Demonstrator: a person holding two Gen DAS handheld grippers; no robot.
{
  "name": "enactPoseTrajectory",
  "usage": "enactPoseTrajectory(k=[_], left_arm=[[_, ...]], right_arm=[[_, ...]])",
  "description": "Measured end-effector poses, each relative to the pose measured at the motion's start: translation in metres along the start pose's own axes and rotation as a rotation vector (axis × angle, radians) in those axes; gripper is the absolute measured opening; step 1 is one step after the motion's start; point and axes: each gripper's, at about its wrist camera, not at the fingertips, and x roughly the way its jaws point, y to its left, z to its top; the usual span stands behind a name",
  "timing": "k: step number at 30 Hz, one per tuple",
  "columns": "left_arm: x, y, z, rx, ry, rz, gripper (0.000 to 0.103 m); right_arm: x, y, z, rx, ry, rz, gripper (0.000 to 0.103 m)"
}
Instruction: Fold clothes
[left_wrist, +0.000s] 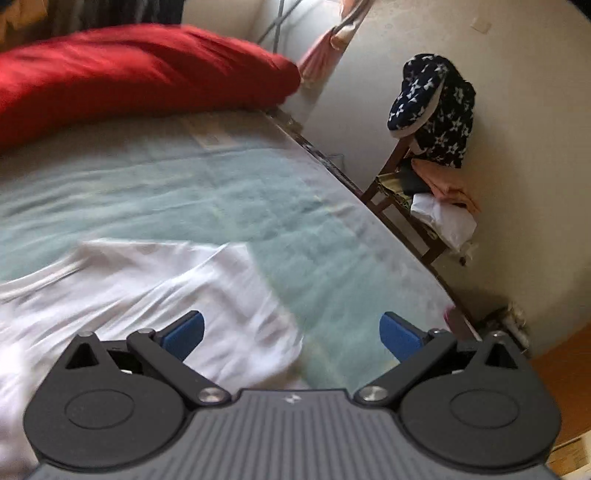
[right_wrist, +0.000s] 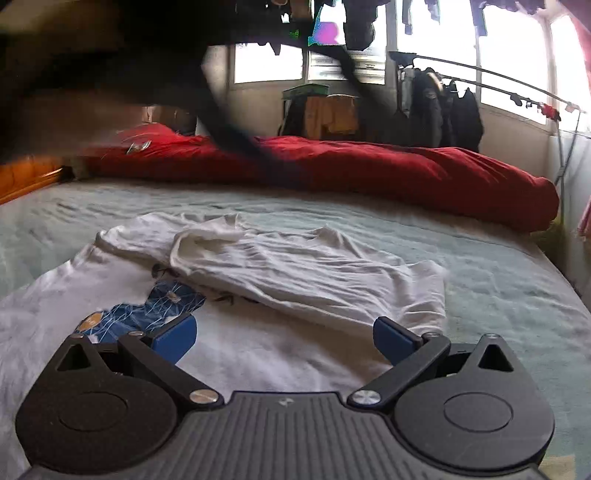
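Note:
A white T-shirt (right_wrist: 295, 273) with a blue printed figure lies spread on the pale green bed sheet (right_wrist: 517, 295), its far half folded back over the front so the print shows only at the near left. My right gripper (right_wrist: 284, 338) hovers open just above the shirt's near part, nothing between its blue pads. In the left wrist view the shirt (left_wrist: 147, 291) fills the lower left, blurred. My left gripper (left_wrist: 291, 334) is open over the shirt's right edge and the sheet (left_wrist: 221, 184), holding nothing.
A red duvet (right_wrist: 369, 170) lies rolled along the far side of the bed and shows in the left view too as a red duvet (left_wrist: 129, 74). A wooden chair (left_wrist: 410, 206) piled with clothes stands by the wall. Dark blurred cloth (right_wrist: 110, 55) crosses the upper left. A clothes rack (right_wrist: 461, 107) stands by the windows.

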Motion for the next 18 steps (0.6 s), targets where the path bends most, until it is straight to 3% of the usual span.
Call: enactPoseTrajectory(k=[5,9,13,18], left_arm=[[0.100,0.026,0.022,-0.097,0.082,-0.030,0.100],[0.136,0.028,0.028,-0.114,0.058,-0.063,0.100],[0.139,0.018,0.037,-0.107,0.039,-0.067,0.100],[0.094,0.011,0.016,-0.048,0.029,-0.065,0.101]], right_arm=[[0.007,0.003,-0.006,-0.043,0.042,0.008,0.103],[0.010,-0.007,-0.007,0.020,0.065,0.026,0.103],[0.010,-0.015,-0.008,0.065,0.068,0.005,0.103],[0.004,-0.020,-0.005,0.111,0.049,-0.011,0.103]])
